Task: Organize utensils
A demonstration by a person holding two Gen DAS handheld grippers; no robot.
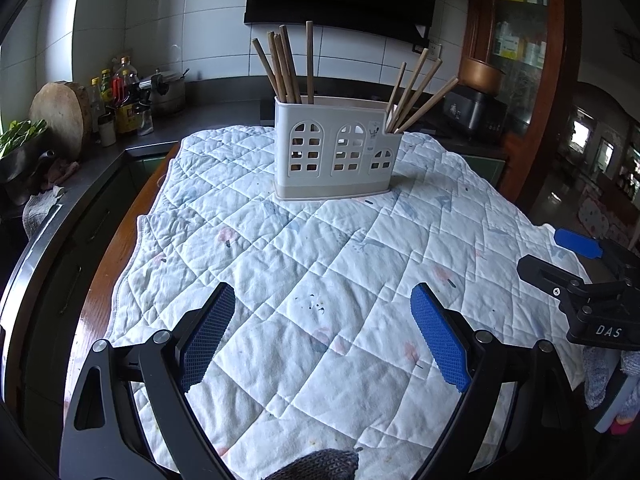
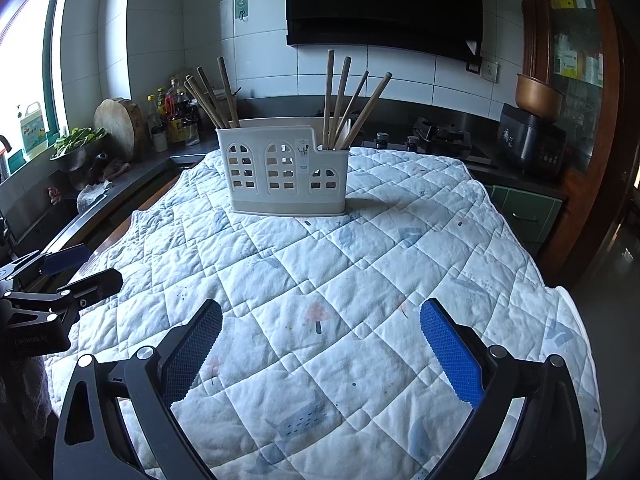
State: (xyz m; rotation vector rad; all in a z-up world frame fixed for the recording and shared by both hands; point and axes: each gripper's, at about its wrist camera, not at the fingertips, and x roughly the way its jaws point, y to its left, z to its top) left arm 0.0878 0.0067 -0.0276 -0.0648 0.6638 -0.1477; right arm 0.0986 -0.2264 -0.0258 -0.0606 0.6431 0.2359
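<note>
Both tongs empty, jaws apart: left tongs (image 1: 322, 332), right tongs (image 2: 320, 346), low over quilt (image 1: 320, 260) on worktop. Holder (image 1: 336, 148) upright at far middle; chopsticks (image 1: 284, 64) in left bin, more chopsticks (image 1: 416, 92) in right bin. No loose utensils visible. Likely regroup: grip one stick high, lift straight, steady holder with other tongs.

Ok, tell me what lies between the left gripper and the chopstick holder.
Only bare quilted cloth, as the left wrist view shows: nothing rests between the left gripper, jaws open, and the chopstick holder.
</note>
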